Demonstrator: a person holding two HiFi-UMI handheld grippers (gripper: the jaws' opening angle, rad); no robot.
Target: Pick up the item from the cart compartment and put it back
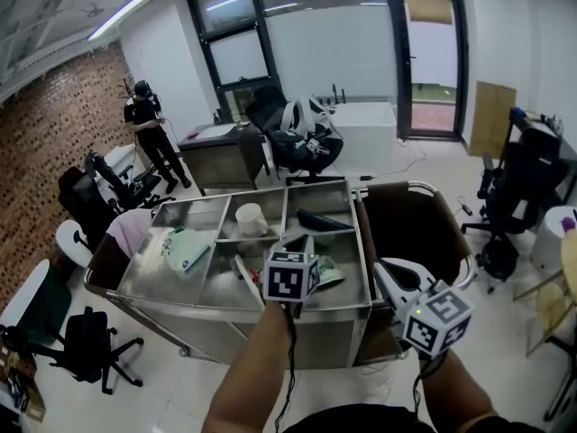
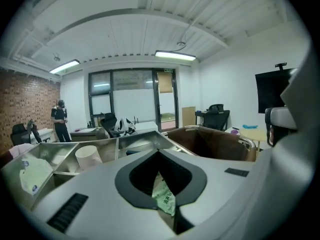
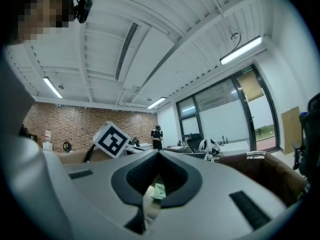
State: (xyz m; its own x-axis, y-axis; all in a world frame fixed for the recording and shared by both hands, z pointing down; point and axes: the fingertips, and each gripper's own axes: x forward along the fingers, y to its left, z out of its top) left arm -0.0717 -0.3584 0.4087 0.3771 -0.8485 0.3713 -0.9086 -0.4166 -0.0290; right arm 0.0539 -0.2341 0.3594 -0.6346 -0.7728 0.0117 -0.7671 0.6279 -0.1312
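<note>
A steel cart [image 1: 270, 307] with several open compartments stands in front of me. A green packet [image 1: 328, 271] lies in its near right compartment and shows through the gap under the jaws in the left gripper view [image 2: 164, 196]. My left gripper [image 1: 306, 243] hovers over that compartment, beside the packet; its jaws meet at the tips [image 2: 159, 152], shut, with nothing seen pinched. My right gripper [image 1: 380, 267] is held to the right, over the brown bin [image 1: 424, 233]; its jaws [image 3: 159, 154] also meet at the tips. Other compartments hold a white cup [image 1: 250, 217], a dark item [image 1: 321, 221] and a pale green bag [image 1: 185, 249].
The brown bin hangs on the cart's right end. Black office chairs [image 1: 86, 341] stand at the left, another chair [image 1: 302, 138] and a desk [image 1: 221, 152] behind the cart. A person [image 1: 149, 124] stands far back left. Dark equipment [image 1: 518, 188] is at the right.
</note>
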